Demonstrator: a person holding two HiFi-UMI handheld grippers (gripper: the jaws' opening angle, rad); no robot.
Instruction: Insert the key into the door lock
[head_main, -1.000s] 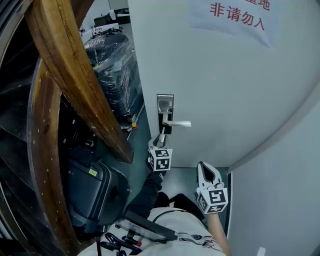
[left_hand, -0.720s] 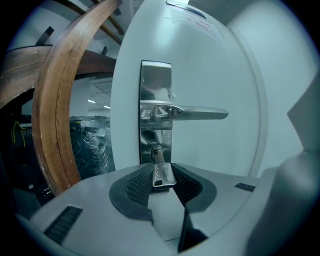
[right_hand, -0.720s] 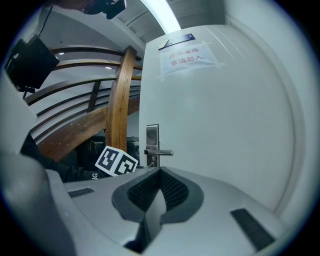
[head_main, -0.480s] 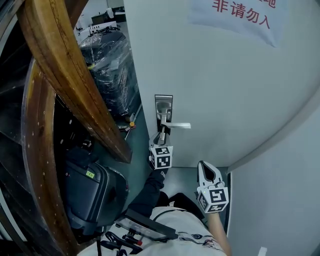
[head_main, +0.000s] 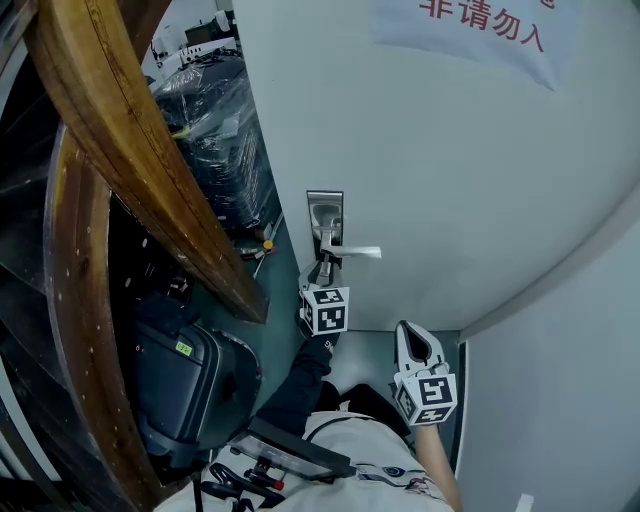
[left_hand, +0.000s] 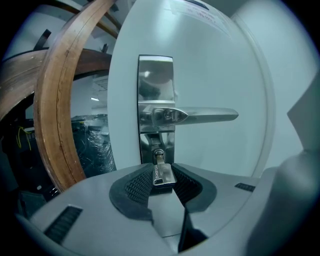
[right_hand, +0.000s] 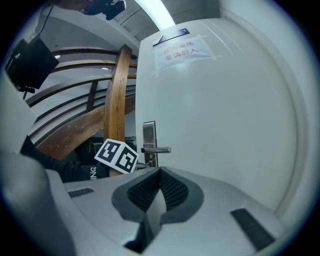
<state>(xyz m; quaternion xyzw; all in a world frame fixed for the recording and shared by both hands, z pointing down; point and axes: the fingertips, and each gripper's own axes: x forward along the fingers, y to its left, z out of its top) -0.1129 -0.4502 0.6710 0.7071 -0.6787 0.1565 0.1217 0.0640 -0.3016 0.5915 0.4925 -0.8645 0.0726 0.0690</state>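
Key: lower centre of the left gripper view, its silver head clamped between the ribbed pads of the left tongs, its blade pointing up-frame into the keyhole.

Keyhole: at the foot of the steel lock plate, directly below the lever handle, which runs out level toward frame right.

Progress: the blade tip appears to have entered the cylinder. How deep it sits cannot be judged with confidence, as only a short length of blade shows between the key's head and the keyhole. Alignment looks done. In my judgement, pushing the key fully home remains, with no sign yet of the head seated against the cylinder.

Right tongs: jaws together on nothing, held low at lower right of the head view, well apart from the lock and taking no part.

Surroundings: white door with a paper notice at upper right; curved wooden beam at frame left.
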